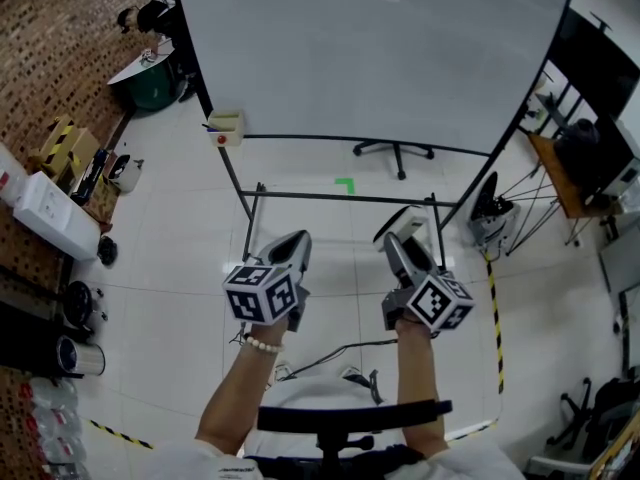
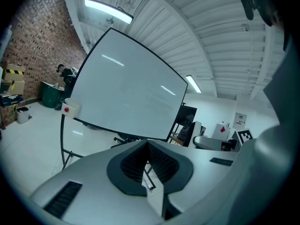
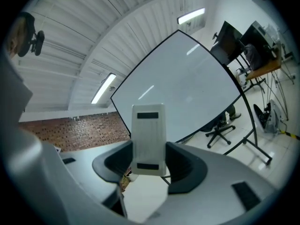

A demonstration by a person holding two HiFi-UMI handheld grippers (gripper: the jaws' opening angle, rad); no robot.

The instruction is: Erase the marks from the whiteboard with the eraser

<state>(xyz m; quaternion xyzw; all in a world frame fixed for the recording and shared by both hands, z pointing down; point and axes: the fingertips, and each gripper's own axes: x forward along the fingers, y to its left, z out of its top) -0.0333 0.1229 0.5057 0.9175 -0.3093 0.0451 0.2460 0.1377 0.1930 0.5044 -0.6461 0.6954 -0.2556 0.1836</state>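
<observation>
The whiteboard [image 1: 370, 53] stands on a black wheeled frame ahead of me, and its surface [image 2: 126, 97] looks plain white with no marks that I can make out. My right gripper [image 1: 397, 251] is held low before the board's lower right, shut on a white eraser [image 3: 149, 139] that stands upright between its jaws [image 3: 149, 157]. That eraser [image 1: 404, 230] shows as a pale block at the gripper's tip. My left gripper [image 1: 296, 244] hangs beside it, below the board's lower left, shut with nothing between its jaws [image 2: 146, 146].
A small cream tray with a red dot [image 1: 226, 126] hangs on the board's left post. An office chair base [image 1: 395, 150] and green floor tape [image 1: 345, 184] lie beyond the frame. A brick wall with boxes [image 1: 62, 148] is left, a desk [image 1: 560, 173] right, a chair back [image 1: 345, 420] at my front.
</observation>
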